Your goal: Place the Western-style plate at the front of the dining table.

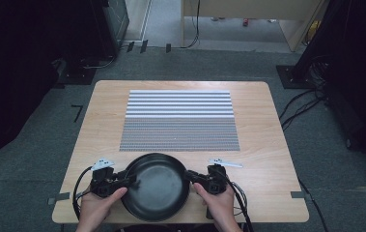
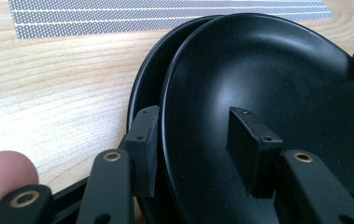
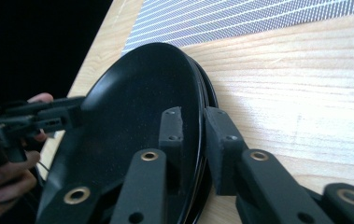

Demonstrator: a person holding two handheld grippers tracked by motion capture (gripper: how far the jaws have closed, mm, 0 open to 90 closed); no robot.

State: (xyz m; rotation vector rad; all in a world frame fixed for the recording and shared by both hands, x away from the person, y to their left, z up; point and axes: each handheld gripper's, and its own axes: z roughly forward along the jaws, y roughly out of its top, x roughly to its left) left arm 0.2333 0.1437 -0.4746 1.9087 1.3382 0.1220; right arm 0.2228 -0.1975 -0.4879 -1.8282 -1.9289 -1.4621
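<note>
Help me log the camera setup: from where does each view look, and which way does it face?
High view: above the person's side, looking forward and down at the table; forearms, both hands.
Left gripper view: rides the left hand-held gripper, facing stacked black plates; a fingertip.
Right gripper view: rides the right hand-held gripper, facing left; the other hand.
All share the plates and striped mat.

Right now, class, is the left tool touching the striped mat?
Apart. The high view shows the left tool at the rim of the black plate, with bare wood between it and the striped mat.
</note>
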